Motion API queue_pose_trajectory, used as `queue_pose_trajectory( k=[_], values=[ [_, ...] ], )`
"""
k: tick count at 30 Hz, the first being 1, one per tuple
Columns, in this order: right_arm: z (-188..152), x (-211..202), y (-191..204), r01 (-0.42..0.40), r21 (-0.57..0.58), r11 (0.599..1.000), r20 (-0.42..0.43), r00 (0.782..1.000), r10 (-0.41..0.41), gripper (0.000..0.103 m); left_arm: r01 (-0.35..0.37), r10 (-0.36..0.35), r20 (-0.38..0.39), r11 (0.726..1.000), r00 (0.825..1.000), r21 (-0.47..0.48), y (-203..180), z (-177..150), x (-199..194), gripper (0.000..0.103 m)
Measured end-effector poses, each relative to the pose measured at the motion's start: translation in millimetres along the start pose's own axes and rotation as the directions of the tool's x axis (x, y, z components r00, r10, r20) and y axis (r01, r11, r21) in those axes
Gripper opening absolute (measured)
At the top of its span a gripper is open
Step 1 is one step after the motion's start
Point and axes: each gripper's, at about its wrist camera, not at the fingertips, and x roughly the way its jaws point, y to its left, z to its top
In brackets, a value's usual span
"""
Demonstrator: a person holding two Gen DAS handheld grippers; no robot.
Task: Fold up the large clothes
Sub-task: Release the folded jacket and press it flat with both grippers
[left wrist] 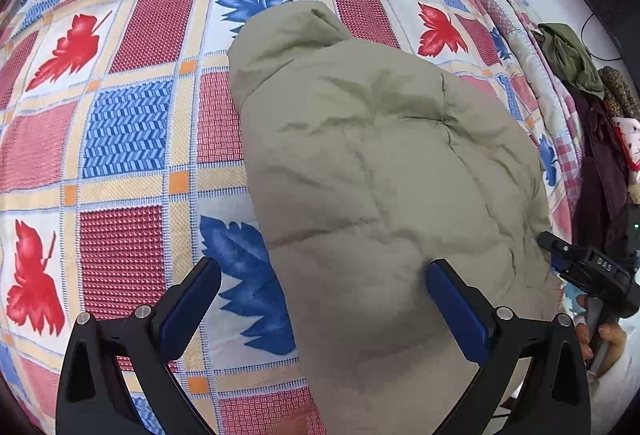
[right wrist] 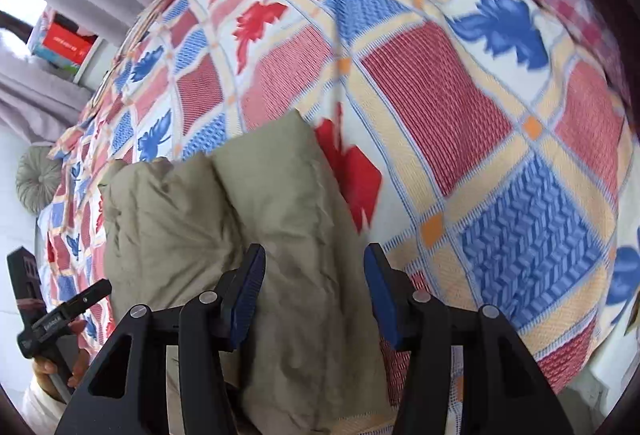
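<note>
One padded olive-green jacket (left wrist: 384,171) lies doubled over on the patchwork bedspread (left wrist: 128,131), near the bed's edge, so the fold looks mostly made and both tools seem to be letting go. The left gripper (left wrist: 320,311) stands spread as wide as it goes, one pad resting at the jacket's surface, nothing pinched. The right gripper (right wrist: 314,291) is partly open over the bundle, pads clear of the cloth (that view is a bit blurred). Next, I'd guess, comes a fresh pinch on an edge for another fold. Two grippers, one garment being worked; a heap of other clothes (left wrist: 600,123) waits beside the bed.
</note>
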Motion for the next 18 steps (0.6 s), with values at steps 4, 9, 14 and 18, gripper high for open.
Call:
queue_pose_trajectory(
  k=[4,9,14,18],
  values=[
    [-3,16,-12,-0.057,0.047,0.997,-0.053,0.997,0.060,0.062,0.126,-0.127,-0.010,0.990,0.992,-0.069,18,-9,5,0.103],
    [-3,35,-19,-0.212,0.101,0.972,-0.114,0.968,0.223,0.082,0.202,-0.210,-0.046,0.970,0.977,-0.139,37,-17,18,0.103],
    [-1,48,-21,-0.254,0.119,0.960,-0.138,0.953,0.270,0.086,0.249,-0.256,-0.035,0.958,0.966,-0.146,37,-17,24,0.103],
    [6,59,-21,-0.297,0.140,0.944,-0.146,0.937,0.317,0.090,0.289,-0.299,-0.041,0.944,0.953,-0.161,35,-14,33,0.103]
  ],
)
